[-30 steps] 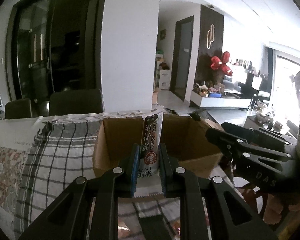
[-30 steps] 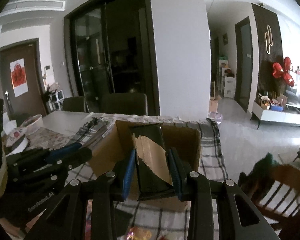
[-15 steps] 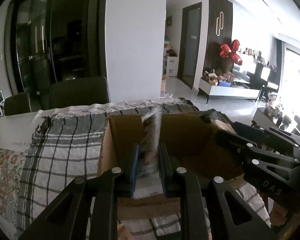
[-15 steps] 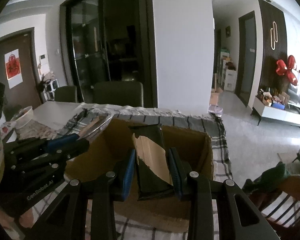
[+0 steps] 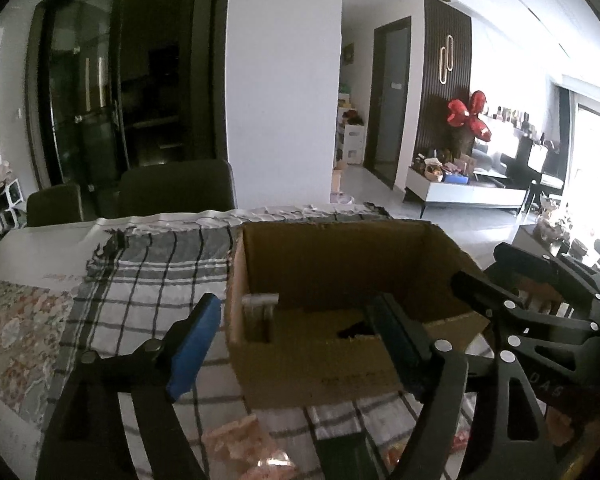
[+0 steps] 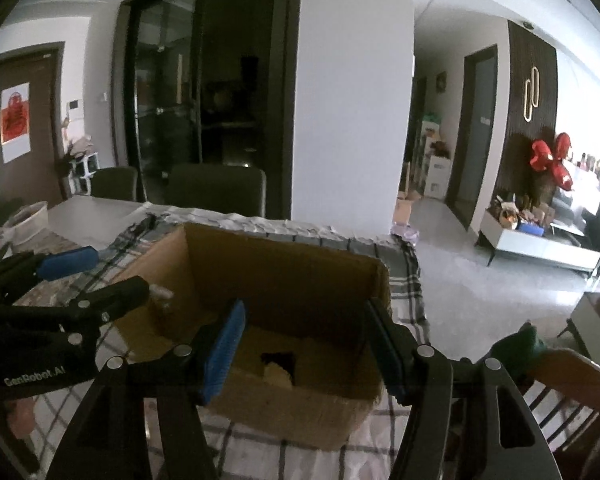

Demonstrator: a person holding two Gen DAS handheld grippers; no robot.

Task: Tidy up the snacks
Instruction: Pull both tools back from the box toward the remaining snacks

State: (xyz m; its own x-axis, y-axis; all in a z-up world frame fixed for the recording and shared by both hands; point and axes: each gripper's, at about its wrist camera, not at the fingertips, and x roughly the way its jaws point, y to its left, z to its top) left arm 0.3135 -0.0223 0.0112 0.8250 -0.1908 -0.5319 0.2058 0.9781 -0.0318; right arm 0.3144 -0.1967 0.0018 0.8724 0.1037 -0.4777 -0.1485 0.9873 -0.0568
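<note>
- Left gripper (image 5: 296,344) jaws are being opened, nothing clamped.
- Right gripper (image 6: 304,344) likewise.
- Snack packets (image 5: 260,316) are being left standing in the box (image 5: 340,264), directly ahead of both.

Ahead of me the cardboard box (image 5: 312,364) sits on the checked cloth (image 5: 148,280) covering the surface. A snack packet (image 5: 259,312) stands in its left corner. Two chairs (image 6: 216,188) stand behind the surface, more snacks (image 5: 240,440) lie before the box.
</note>
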